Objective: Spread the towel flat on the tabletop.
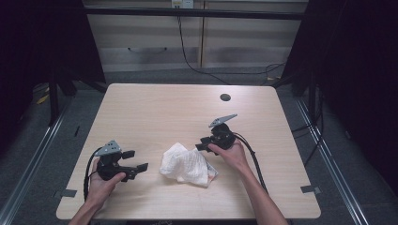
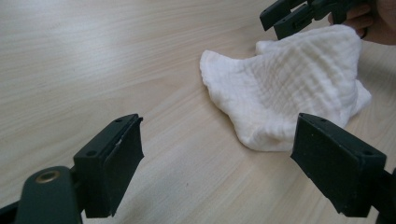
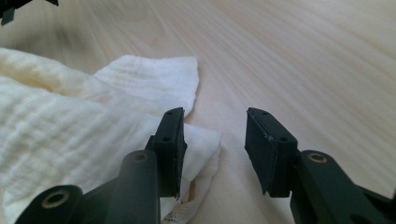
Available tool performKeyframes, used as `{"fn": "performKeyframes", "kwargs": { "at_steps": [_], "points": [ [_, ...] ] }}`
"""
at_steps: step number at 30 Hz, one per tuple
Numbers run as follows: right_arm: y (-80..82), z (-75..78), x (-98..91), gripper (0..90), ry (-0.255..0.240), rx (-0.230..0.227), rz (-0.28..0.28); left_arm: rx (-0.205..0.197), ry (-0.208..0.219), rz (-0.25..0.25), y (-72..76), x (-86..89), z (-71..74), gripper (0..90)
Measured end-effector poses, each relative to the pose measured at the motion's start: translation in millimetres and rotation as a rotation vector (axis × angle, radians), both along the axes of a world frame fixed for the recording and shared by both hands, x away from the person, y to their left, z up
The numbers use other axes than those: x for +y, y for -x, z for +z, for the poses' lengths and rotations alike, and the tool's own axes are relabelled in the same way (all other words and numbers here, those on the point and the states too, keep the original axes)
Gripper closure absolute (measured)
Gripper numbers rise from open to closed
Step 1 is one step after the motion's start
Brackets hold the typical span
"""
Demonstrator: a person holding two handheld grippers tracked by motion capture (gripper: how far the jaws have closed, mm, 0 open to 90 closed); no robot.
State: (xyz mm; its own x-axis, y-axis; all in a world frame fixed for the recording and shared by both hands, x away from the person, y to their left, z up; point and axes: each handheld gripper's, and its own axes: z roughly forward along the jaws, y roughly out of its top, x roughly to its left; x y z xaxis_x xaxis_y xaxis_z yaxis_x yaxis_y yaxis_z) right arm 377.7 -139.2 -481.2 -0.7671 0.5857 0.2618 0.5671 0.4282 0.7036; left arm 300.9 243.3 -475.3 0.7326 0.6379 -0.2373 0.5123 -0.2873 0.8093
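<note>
White cloth (image 1: 185, 165) lying crumpled on the light wooden desk (image 1: 155, 112), a little toward six o'clock from the desk's centre in the high view, one flap folded over the rest. Ribbed weave plain in the left gripper view, cloth (image 2: 289, 93) there at about one o'clock from the jaws. A small printed tag poking out from under its hem in the right gripper view.

Left hand-held gripper (image 1: 133, 161) at about eight o'clock on the desk in the high view, gripped by the left hand (image 1: 104, 180), jaws pointing toward three o'clock at the cloth and stopping short of it. Jaws spread wide, with bare desk between the pads in its own view (image 2: 219, 163). Near the cloth but not touching.

Right hand-held gripper (image 1: 202, 144) at the cloth's two o'clock edge, held by the right hand (image 1: 230, 152), jaws pointing toward nine o'clock. Jaws partly spread with a clear gap, pinching nothing (image 3: 215, 149). In its own view, one jaw over the cloth's (image 3: 70, 121) hem, the other over bare wood; contact between that jaw and the fabric impossible to tell. Also seen at one o'clock in the left gripper view (image 2: 275, 18), just past the far edge of the cloth.

Grey three-cornered plate on top of each gripper; black cable trailing toward six o'clock from each.
</note>
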Motion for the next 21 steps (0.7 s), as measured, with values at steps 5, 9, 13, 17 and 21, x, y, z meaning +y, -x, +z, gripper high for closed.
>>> {"fn": "performKeyframes", "kwargs": {
  "at_steps": [5, 9, 13, 17, 21],
  "points": [
    [0.2, -11.5, 9.3, 57.5, 0.044, 0.014, 0.033, 0.003, 0.002, -0.009, 0.8, -0.6, -1.0, 15.9],
    [0.5, -19.1, 14.1, 62.5, 0.07, 0.018, 0.044, 0.01, -0.009, -0.005, 0.5, -0.1, -3.0, 15.9],
    [0.9, -20.0, 15.5, 65.9, 0.073, 0.001, 0.051, 0.007, -0.003, 0.001, 0.2, 1.5, -2.9, 15.9],
    [3.5, -20.1, 18.3, 77.7, 0.096, -0.025, 0.062, 0.008, -0.004, 0.012, 0.0, 2.1, -3.5, 15.9],
    [5.1, -21.0, 17.7, 84.6, 0.075, -0.031, 0.055, 0.009, -0.005, 0.009, -0.1, 2.0, -3.8, 15.9]
  ]
}}
